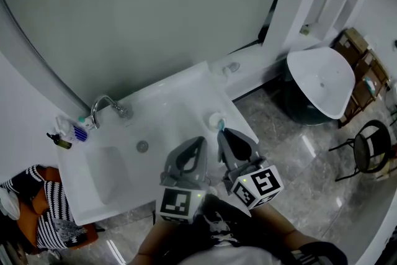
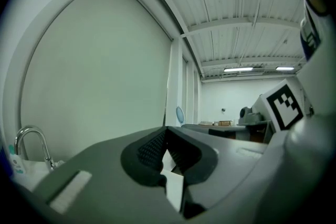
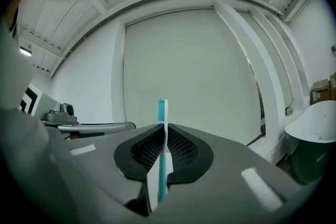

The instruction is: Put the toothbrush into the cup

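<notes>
A teal and white toothbrush (image 3: 162,155) stands upright between the jaws of my right gripper (image 3: 165,129), bristles on top, and the pads are shut on its handle. In the head view the right gripper (image 1: 227,134) hangs just in front of a small white cup (image 1: 214,119) on the right part of the white sink counter (image 1: 186,96). The brush's teal end (image 1: 221,125) shows beside the cup's rim. My left gripper (image 1: 198,142) is alongside on the left. Its jaws (image 2: 167,129) meet at the tips with nothing between them.
A chrome faucet (image 1: 105,105) and small bottles (image 1: 68,131) stand at the counter's far left, above the basin (image 1: 111,170) and its drain (image 1: 142,146). A white tub-like fixture (image 1: 322,80) and a black stool (image 1: 371,147) are on the marble floor to the right. Striped cloth (image 1: 49,214) lies lower left.
</notes>
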`<state>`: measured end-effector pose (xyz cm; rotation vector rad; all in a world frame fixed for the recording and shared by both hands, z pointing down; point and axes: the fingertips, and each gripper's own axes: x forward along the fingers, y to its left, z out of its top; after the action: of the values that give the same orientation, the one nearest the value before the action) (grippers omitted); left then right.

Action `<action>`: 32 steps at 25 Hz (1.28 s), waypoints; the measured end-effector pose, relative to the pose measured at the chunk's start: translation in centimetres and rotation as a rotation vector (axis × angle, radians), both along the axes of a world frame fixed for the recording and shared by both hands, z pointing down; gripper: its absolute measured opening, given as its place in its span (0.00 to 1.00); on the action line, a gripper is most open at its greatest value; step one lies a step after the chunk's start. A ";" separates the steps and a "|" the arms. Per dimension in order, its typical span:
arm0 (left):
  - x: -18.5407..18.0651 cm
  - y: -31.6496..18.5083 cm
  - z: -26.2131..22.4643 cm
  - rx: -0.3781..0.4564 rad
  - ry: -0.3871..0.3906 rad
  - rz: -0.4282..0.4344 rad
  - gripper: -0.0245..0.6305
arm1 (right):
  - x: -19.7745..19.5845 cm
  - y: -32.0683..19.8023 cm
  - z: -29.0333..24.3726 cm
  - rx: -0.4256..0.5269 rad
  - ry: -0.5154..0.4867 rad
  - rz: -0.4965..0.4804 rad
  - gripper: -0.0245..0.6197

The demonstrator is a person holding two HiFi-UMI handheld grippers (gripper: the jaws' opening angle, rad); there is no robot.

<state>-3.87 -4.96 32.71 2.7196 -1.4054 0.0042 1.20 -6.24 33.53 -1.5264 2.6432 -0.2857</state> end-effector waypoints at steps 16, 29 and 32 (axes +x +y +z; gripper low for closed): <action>-0.2 -6.4 2.5 -0.017 -0.006 -0.046 0.04 | 0.3 -8.6 3.5 0.014 0.030 -0.059 0.07; 0.8 -9.7 6.1 -0.048 -0.041 -0.054 0.04 | 0.6 -12.4 5.9 0.036 0.048 -0.090 0.07; 0.9 -10.1 6.6 -0.054 -0.040 -0.059 0.04 | 0.8 -13.0 6.6 0.028 0.041 -0.094 0.07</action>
<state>-3.00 -15.03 39.32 2.6475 -1.4733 0.0917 1.99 -19.25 40.12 -1.4174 2.7428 -0.2243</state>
